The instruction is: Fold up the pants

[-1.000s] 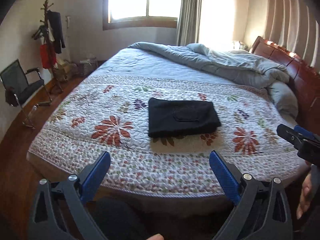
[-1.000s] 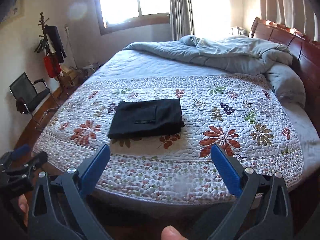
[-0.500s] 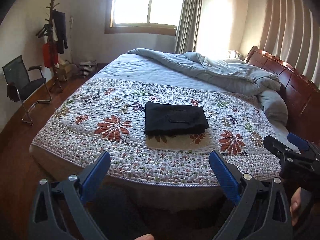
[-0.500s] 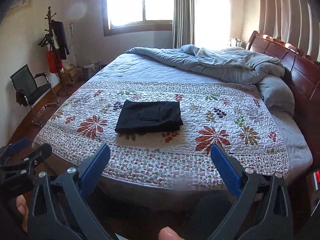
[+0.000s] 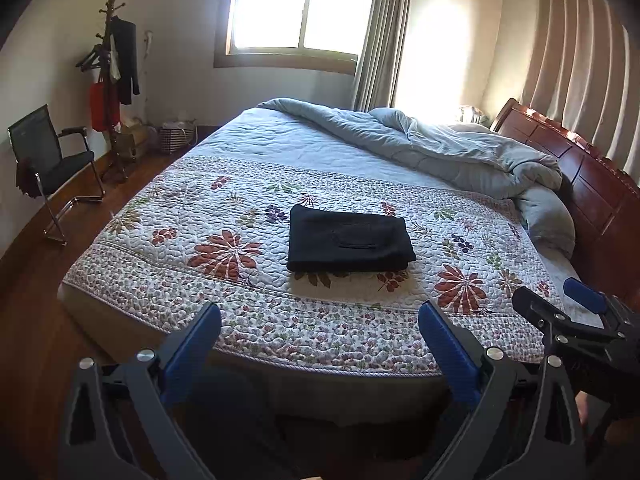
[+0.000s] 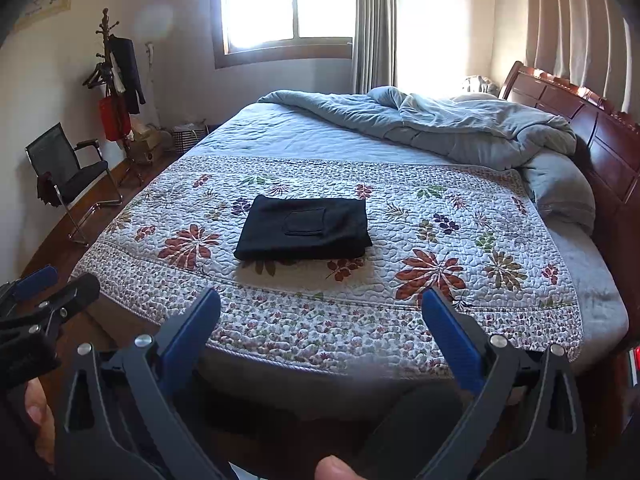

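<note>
1. Hanging off the near edge of the bed, the left gripper (image 5: 320, 332) has its blue-padded fingers spread wide with nothing between them.
2. The right gripper (image 6: 322, 320) is held the same way, fingers splayed apart and empty, also short of the mattress; it shows at the right edge of the left wrist view, and the left one at the left edge of the right wrist view.
3. A thumb tip (image 6: 334, 470) shows at the bottom of the right wrist view.
4. Beyond both grippers, the floral quilt (image 5: 224, 248) covers the near half of the bed (image 5: 340, 392).
5. The black pants (image 5: 350, 240) lie on that quilt near its middle, folded into a flat, neat rectangle with a pocket facing up, well apart from both grippers.
6. Farther back, a rumpled grey-blue duvet (image 5: 440, 148) is bunched toward the wooden headboard (image 5: 580, 176) on the right.
7. On the left, a black chair (image 5: 52, 164) and a coat rack (image 5: 112, 80) stand on the wood floor; a bright window (image 5: 300, 12) sits in the far wall.
</note>
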{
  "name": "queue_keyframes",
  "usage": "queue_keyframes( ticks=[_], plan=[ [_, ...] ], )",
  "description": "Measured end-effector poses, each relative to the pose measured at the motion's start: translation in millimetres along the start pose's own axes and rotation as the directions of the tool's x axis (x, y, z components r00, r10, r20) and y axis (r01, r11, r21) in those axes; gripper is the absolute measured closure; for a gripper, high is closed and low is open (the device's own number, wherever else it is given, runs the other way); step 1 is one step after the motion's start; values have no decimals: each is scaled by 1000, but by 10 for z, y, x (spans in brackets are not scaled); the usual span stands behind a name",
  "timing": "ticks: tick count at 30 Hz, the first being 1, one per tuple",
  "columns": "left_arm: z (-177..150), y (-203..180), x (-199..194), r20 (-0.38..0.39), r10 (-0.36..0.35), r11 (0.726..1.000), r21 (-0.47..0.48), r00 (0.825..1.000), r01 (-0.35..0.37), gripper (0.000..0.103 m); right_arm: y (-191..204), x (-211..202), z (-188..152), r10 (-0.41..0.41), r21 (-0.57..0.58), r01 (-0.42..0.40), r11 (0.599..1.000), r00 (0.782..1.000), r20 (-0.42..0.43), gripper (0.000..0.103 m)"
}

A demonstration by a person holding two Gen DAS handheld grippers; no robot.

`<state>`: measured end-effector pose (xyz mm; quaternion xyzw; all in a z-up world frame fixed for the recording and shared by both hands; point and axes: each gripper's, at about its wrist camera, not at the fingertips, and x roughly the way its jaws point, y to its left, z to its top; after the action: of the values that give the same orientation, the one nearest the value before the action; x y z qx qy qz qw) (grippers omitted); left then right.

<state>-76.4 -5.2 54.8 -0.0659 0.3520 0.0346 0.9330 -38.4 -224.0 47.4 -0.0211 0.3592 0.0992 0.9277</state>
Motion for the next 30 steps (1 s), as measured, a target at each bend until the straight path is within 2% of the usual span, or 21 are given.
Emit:
queue_keyframes(
  ticks=[17, 30],
  plan=[
    [45, -4, 30, 35, 20, 1000, 4, 999, -20, 4, -14, 123, -9, 2, 16, -2, 1000, 1000, -18, 3],
    [53, 14, 100, 22, 18, 1000, -4, 1000, -18, 4, -41, 174, 9, -3, 26, 4, 1000, 1000, -24, 3]
  ],
)
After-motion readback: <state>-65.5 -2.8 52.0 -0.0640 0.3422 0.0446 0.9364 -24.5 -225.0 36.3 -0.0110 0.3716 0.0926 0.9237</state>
